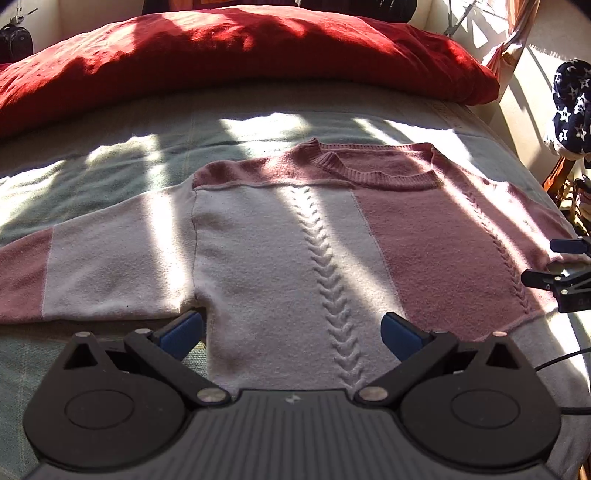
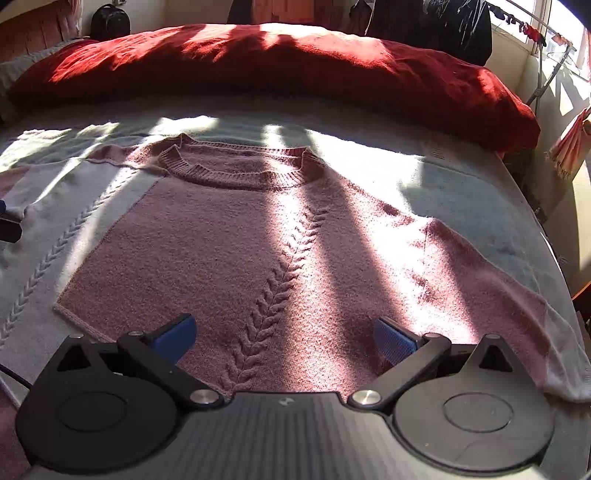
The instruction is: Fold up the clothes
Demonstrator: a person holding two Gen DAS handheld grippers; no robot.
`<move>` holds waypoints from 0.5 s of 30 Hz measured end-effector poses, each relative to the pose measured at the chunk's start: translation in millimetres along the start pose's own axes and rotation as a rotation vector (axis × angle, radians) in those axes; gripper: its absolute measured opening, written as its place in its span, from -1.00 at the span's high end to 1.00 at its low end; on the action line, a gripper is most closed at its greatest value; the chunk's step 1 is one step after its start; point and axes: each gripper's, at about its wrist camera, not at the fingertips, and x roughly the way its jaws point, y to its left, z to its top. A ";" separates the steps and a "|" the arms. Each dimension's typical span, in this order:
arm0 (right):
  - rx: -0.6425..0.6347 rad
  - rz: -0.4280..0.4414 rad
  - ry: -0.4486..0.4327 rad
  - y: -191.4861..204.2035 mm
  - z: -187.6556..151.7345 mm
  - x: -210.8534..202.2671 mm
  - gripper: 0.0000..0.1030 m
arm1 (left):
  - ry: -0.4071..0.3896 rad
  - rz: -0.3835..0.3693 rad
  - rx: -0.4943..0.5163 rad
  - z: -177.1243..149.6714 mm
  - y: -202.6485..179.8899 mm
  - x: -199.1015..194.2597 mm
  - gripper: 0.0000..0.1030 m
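A knit sweater [image 1: 280,236] in pink and white blocks lies flat and face up on the bed, collar away from me, both sleeves spread out. My left gripper [image 1: 291,330] hangs open over its white lower part near the left armpit, with nothing between its blue pads. Seen from the right wrist, the same sweater [image 2: 229,236] shows its pink panel and a braided cable line. My right gripper [image 2: 284,338] is open above the hem of the pink panel, holding nothing. The right gripper's black fingertips [image 1: 554,275] also show at the right edge of the left wrist view.
A pale green blanket [image 1: 110,162] covers the bed. A long red pillow [image 1: 221,55] lies across the far end. A star-patterned dark cloth [image 1: 572,103] hangs at the right, a drying rack [image 2: 550,70] stands by the window, a black bag [image 2: 110,20] at the far left.
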 end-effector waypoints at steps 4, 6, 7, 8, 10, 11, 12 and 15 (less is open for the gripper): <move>0.105 -0.006 0.067 -37.0 -12.0 35.3 -1.00 | 0.078 -0.003 -0.046 -18.0 -9.3 24.7 -0.98; 0.108 0.014 0.073 -35.4 -16.6 23.6 -1.00 | 0.084 0.021 -0.013 -19.7 -12.1 24.2 -0.98; 0.107 0.025 0.073 -33.5 -18.7 16.1 -1.00 | 0.081 0.031 0.007 -19.8 -13.5 22.4 -0.98; 0.106 0.037 0.074 -31.5 -20.8 8.7 -1.00 | 0.071 0.039 0.020 -19.3 -14.2 19.2 -0.98; 0.103 0.059 0.075 -27.6 -25.0 -6.3 -1.00 | 0.061 0.065 0.037 -19.2 -16.1 10.2 -0.98; 0.102 0.070 0.076 -25.6 -27.1 -13.8 -1.00 | 0.063 0.072 0.044 -20.4 -17.4 6.2 -0.98; 0.101 0.081 0.076 -23.6 -29.2 -21.3 -1.00 | 0.065 0.074 0.055 -23.1 -19.4 2.6 -0.98; 0.013 0.137 0.089 9.4 -46.9 -40.0 -1.00 | 0.063 0.088 0.115 -40.5 -33.5 -8.3 -0.98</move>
